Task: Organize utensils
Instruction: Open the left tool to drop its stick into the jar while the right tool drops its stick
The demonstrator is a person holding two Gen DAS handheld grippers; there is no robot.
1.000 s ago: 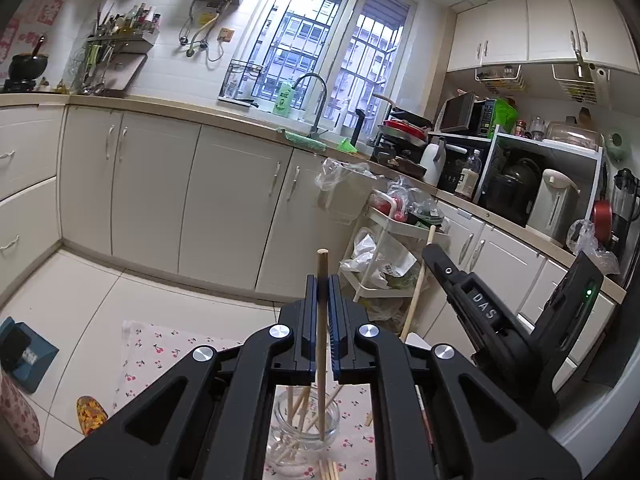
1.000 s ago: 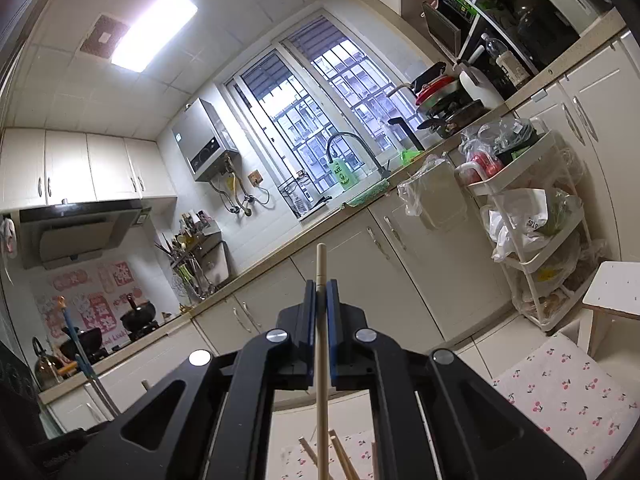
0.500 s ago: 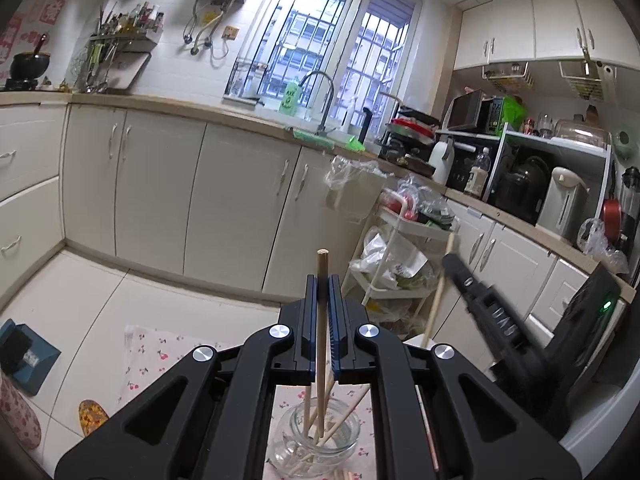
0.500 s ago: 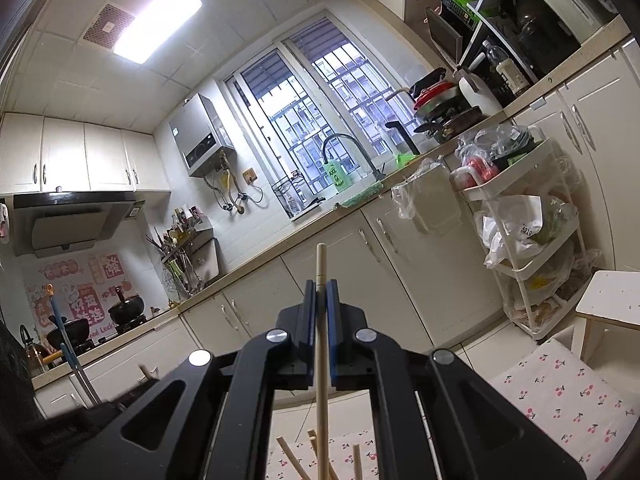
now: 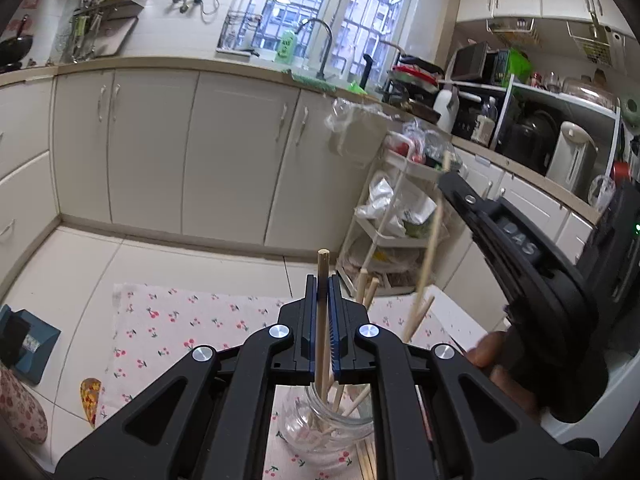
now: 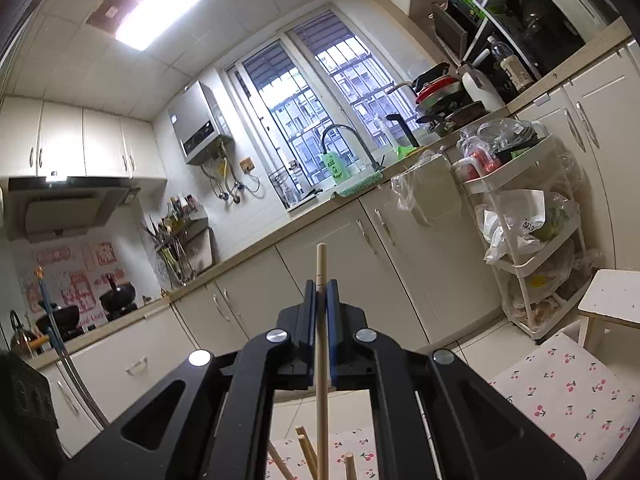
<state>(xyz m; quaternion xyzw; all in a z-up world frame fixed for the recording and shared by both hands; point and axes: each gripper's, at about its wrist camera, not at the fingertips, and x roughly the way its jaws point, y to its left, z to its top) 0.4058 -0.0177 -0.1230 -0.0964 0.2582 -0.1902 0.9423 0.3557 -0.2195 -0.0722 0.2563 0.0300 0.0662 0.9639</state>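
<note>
Left gripper (image 5: 323, 292) clamped on wooden chopstick (image 5: 321, 320), lower end inside glass jar (image 5: 326, 428). Right gripper (image 6: 321, 296) clamped on second chopstick (image 6: 322, 360).

Glass jar (image 5: 326, 424) on cloth (image 5: 168, 328); chopsticks (image 5: 362, 398) in jar.

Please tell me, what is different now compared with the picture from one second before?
The left gripper has come down toward the glass jar, so its chopstick now reaches into the jar. The right gripper has sunk a little with its own chopstick. Both stay clamped; nothing was released. The cherry-print cloth is unchanged.
</note>
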